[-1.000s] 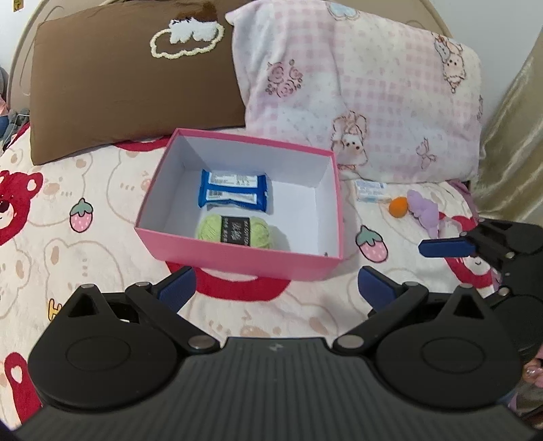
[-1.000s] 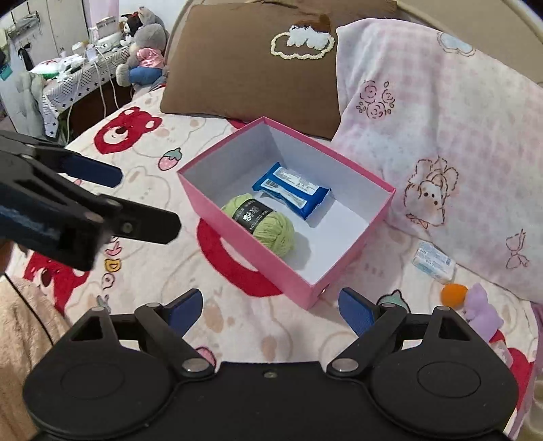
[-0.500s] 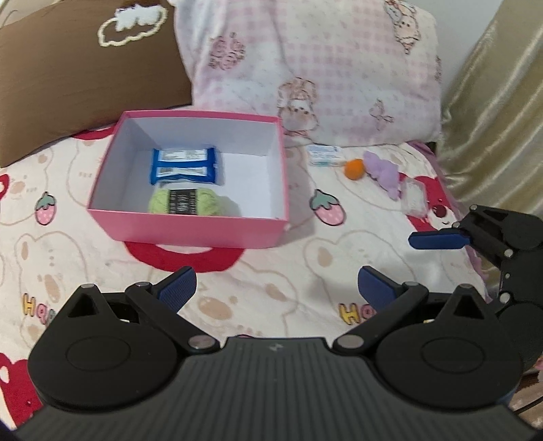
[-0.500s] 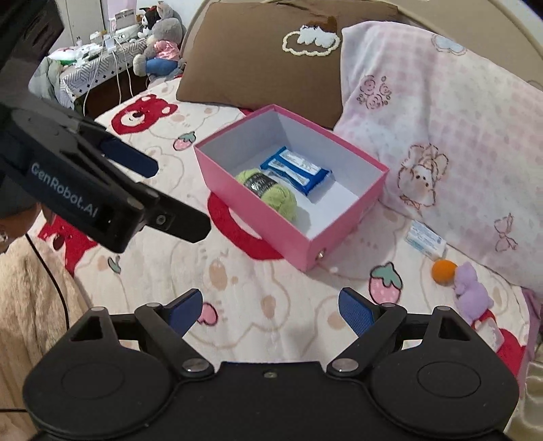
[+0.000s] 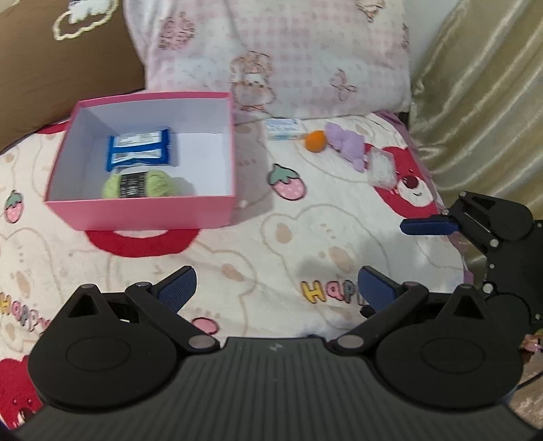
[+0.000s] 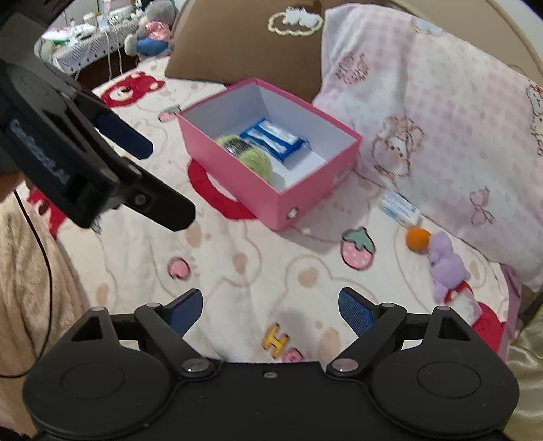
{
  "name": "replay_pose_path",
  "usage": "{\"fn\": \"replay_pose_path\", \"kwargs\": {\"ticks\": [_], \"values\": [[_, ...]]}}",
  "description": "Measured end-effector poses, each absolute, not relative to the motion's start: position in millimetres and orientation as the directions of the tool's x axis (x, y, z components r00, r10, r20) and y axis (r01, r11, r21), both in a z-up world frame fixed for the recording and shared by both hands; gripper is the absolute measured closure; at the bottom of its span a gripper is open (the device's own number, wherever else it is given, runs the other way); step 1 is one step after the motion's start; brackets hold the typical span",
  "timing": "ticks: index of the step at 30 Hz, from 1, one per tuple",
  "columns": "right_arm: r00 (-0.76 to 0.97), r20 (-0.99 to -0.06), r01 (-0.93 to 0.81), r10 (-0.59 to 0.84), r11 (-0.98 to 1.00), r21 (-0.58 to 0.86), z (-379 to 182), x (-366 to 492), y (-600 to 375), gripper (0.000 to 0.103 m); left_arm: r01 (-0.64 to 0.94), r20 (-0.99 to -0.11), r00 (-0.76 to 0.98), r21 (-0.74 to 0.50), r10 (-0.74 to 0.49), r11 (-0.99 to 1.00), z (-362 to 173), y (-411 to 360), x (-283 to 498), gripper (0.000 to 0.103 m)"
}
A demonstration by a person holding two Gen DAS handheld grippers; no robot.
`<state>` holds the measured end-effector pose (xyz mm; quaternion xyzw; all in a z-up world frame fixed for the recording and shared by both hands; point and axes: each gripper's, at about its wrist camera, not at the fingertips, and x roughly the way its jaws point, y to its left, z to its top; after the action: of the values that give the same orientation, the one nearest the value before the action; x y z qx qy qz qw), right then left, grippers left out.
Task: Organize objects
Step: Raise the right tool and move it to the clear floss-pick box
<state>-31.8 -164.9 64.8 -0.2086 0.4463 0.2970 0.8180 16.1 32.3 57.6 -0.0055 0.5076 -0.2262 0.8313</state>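
both tools over the bed, angled down at the bedspread [image 5: 271,237]. left tool [image 5: 276,288] is spread wide, nothing between its pads, nothing touching them. right tool [image 6: 270,307] same: wide apart, empty. in the left wrist view the right tool sits at the far right edge with one blue pad sticking out; in the right wrist view the left tool fills the upper left, also apart and holding nothing.

pink box [image 5: 142,212] sits on the bedspread, open top, white inside. in it: blue wrapped packet [image 5: 138,149] toward the back, green yarn ball [image 5: 139,185] with a dark label band just in front of it, touching or nearly so. right half of the box floor is bare.

loose items lie on the bed right of the box, along the foot of the pink checked pillow [image 5: 288,51]: small white-blue carton [image 5: 284,128], then orange ball [image 5: 315,140] just beside it, then purple plush toy [image 5: 348,144] touching or almost touching the ball, then a small clear plastic case [image 5: 381,168] just past the toy. all well apart from both tools.

brown pillow [image 5: 51,61] behind the box on the left, next to the pink one. gold curtain [image 5: 482,101] along the right side of the bed. right wrist view shows a side table with stuffed toys [image 6: 152,30] in the far background; details too small to tell.
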Motion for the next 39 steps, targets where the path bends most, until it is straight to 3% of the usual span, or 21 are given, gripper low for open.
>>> {"fn": "replay_pose_path", "kwargs": {"ticks": [9, 16, 23, 30, 33, 39], "values": [[0.454, -0.854, -0.621, 0.255, 0.778, -0.098, 50.6, -18.9, -222.2, 0.013, 0.457, -0.823, 0.308, -0.313, -0.478, 0.833, 51.9, -33.3, 28.2, 0.0], [0.443, -0.83, -0.575, 0.337, 0.818, 0.025, 50.9, -2.6, -273.1, 0.013, 0.475, -0.82, 0.266, -0.346, -0.507, 0.809, 33.3, -72.3, 47.0, 0.001], [0.576, -0.773, -0.597, 0.264, 0.782, -0.178, 19.5, 11.2, -306.9, 0.013, 0.433, -0.798, 0.256, -0.41, -0.546, 0.803, 4.0, -101.1, 82.7, 0.001], [0.599, -0.759, -0.591, 0.256, 0.781, -0.202, -12.9, 51.4, -348.5, 0.013, 0.445, -0.795, 0.252, -0.412, -0.552, 0.795, -26.2, -141.8, 105.0, 0.003], [0.589, -0.734, -0.65, 0.34, 0.739, -0.179, -18.9, 60.5, -364.5, 0.013, 0.433, -0.795, 0.255, -0.415, -0.55, 0.8, -39.1, -160.1, 111.3, 0.003], [0.54, -0.771, -0.693, 0.338, 0.699, -0.179, -42.0, 86.2, -380.3, 0.013, 0.431, -0.761, 0.341, -0.395, -0.552, 0.811, -53.8, -186.9, 113.7, 0.004]]}}
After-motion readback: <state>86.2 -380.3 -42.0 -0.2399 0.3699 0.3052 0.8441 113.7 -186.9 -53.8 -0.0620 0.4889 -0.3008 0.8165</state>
